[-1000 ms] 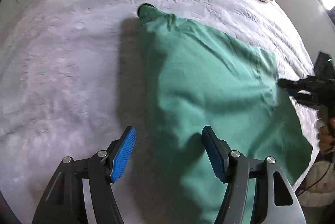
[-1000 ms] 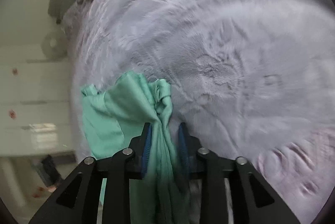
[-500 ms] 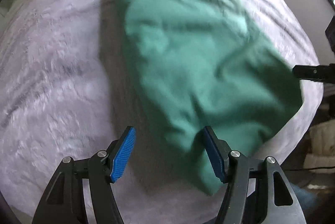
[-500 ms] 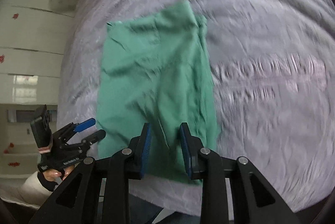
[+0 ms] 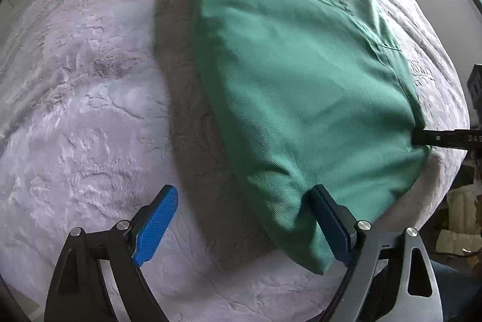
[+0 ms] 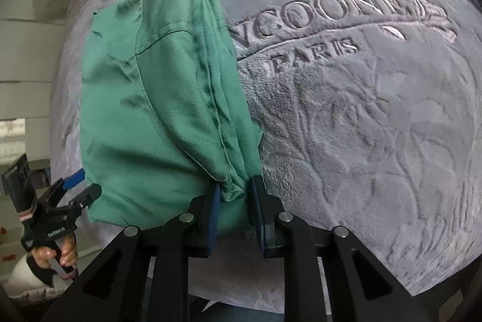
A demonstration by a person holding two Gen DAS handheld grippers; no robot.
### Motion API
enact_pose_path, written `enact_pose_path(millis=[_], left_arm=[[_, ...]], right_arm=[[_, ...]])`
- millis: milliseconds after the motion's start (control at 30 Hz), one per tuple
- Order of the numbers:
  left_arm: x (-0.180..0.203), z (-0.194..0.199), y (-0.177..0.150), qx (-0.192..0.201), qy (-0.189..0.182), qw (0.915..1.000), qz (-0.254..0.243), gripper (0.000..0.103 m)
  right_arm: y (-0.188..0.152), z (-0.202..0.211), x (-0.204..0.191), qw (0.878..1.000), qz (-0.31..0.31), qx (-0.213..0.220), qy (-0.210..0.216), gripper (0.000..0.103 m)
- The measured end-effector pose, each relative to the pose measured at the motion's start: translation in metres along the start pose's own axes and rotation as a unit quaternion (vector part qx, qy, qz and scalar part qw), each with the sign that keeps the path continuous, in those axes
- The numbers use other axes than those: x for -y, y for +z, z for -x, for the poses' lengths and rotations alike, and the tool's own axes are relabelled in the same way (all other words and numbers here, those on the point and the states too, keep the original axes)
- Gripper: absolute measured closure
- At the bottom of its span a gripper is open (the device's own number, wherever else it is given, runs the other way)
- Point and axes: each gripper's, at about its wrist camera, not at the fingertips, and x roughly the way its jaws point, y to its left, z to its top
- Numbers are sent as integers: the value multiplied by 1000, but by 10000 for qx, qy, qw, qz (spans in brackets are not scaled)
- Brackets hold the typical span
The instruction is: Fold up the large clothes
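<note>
Lying folded on the grey bed [image 5: 90, 99], green cloth [image 5: 295, 87] near the close edge; right gripper [image 6: 233, 195] pinching a bunched corner tight; left gripper [image 5: 244, 222] spread wide, holding nothing, one finger [image 5: 328, 219] touching the hem; could slip off the bed or come unfolded if tugged too hard.

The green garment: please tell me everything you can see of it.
The green garment is woven twill cloth with stitched seams, folded into a rough rectangle of several layers. It lies spread on the grey plush blanket, its near edge lifted. The right gripper is shut on a bunched corner. The left gripper is open; one blue finger touches the cloth's near corner. What kind of garment it is cannot be told.
</note>
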Motion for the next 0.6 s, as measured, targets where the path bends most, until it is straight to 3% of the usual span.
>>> enact_pose_path(millis=[167,300,400,500,600], left_arm=[[0,2,-2,-4,55,9999,149,13],[-2,3,-3,-5,72,9998,205,13],[-3,3,-3,-13,106,9997,214,13],[0,2,-1,-36,114,9996,239,13],[1,2,0,-59,128,9996,261,13]], right_arm=[[0,24,-25,9993,178,75,-323,81],[-10,50,-49,9975,592,388,13,84],[-12,47,-60,9962,822,278,50,84],[-8,25,-49,9980,597,97,-162,84],[-5,8,-23,9999,31,-96,-25,90]])
